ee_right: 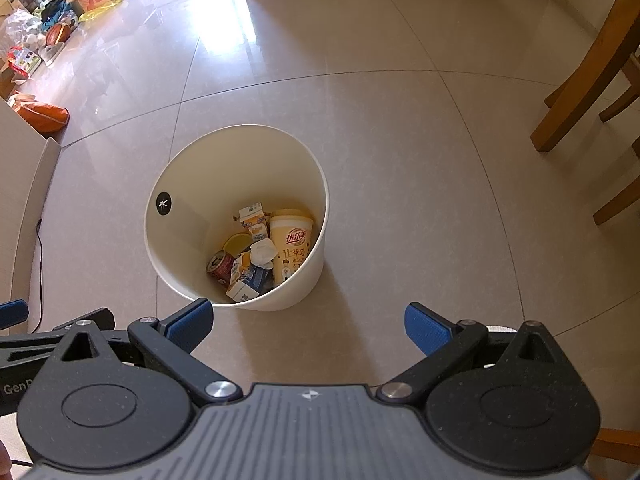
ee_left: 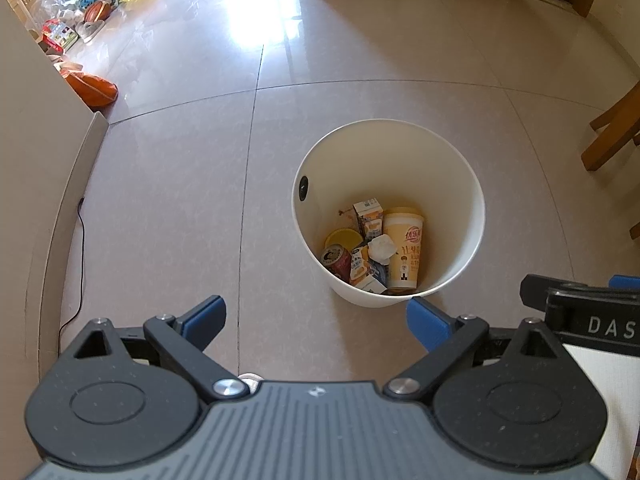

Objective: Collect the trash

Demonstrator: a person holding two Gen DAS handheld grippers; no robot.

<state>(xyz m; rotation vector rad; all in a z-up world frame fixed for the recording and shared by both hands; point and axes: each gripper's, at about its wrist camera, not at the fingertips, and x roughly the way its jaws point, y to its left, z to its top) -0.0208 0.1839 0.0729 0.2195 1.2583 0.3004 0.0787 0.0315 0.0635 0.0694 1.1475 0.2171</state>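
Both tongs spread wide and empty above the white bin on the floor.

Left wrist view: the left tongs (ee_left: 316, 322) gape; the bin (ee_left: 472, 216) stands upright ahead and rightward, mouth up, yellow cup (ee_left: 404, 252) upright inside. Right wrist view: the right tongs (ee_right: 308, 326) gape; bin (ee_right: 176, 184) ahead, slightly left, about equally near both.
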